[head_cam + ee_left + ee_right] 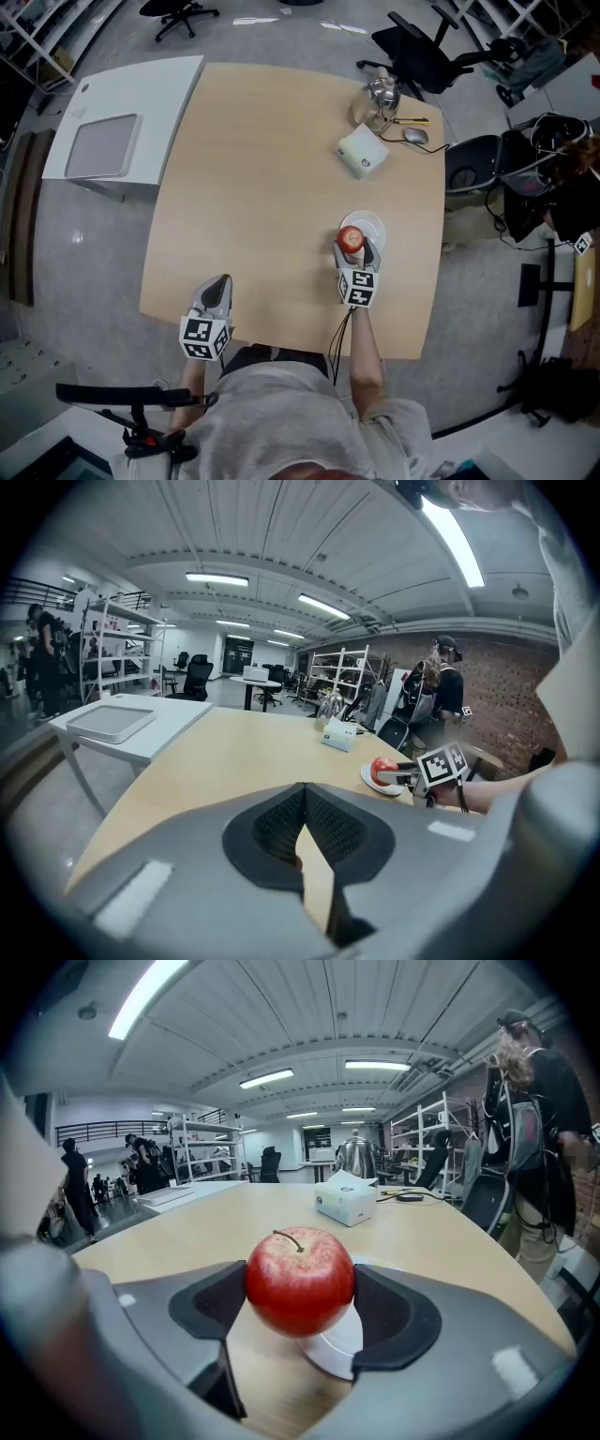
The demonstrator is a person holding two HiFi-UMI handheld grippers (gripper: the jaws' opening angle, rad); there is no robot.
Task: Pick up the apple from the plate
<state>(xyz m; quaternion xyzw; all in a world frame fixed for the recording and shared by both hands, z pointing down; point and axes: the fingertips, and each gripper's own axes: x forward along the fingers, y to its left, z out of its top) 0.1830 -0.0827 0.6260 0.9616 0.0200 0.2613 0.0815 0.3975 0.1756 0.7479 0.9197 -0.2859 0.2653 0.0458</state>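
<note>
Two grippers were held over the wooden table [281, 187]; the left gripper [219, 281] was empty, its jaws pressed together. The right gripper [352, 248], at the near edge of the white plate [373, 221], clasped the red apple [351, 237] between its pads.

no word, number or brand can be read anywhere in these views. the only print close enough to make out is the black-and-white square markers [204, 337] on the cubes of the left gripper [218, 283] and the right gripper [353, 248], and these are block patterns, not letters. the white box [346, 1202] on the table [262, 187] bears a small dark mark on its side, too small to read.
</note>
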